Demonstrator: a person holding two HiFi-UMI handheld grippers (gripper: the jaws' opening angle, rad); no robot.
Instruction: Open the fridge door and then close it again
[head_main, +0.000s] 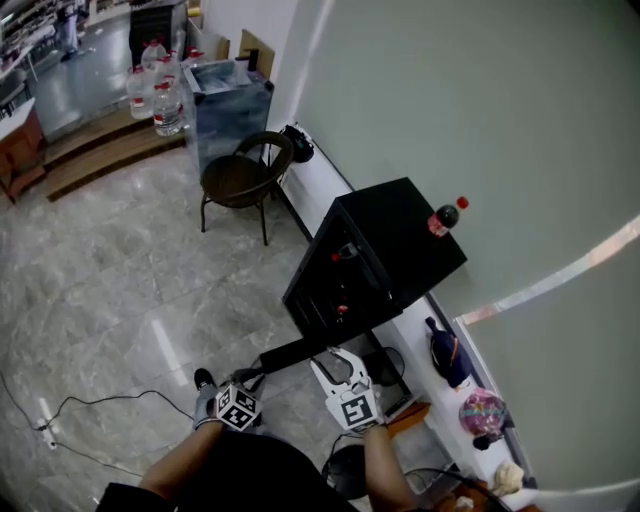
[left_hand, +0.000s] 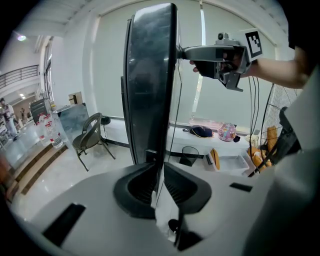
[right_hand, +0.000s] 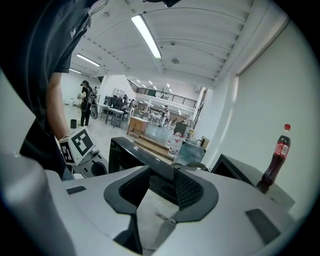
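A small black fridge (head_main: 400, 235) stands on a low white shelf with its door (head_main: 300, 352) swung out toward me. My left gripper (head_main: 250, 380) is shut on the door's thin outer edge. In the left gripper view the door (left_hand: 150, 75) rises edge-on between the left gripper's (left_hand: 161, 172) jaws. My right gripper (head_main: 338, 358) holds the door's top edge, and the left gripper view shows that right gripper (left_hand: 182, 50) up on the top edge. In the right gripper view the door (right_hand: 135, 150) fills the gap of the right gripper (right_hand: 162, 187). A cola bottle (head_main: 443, 218) (right_hand: 276, 157) stands on the fridge.
A dark chair (head_main: 243, 175) stands left of the fridge, with water bottles (head_main: 155, 95) and a grey cabinet (head_main: 230, 105) behind it. A dark bag (head_main: 450, 355) and a pink ball (head_main: 483, 412) lie on the shelf. A cable (head_main: 80, 410) trails over the floor.
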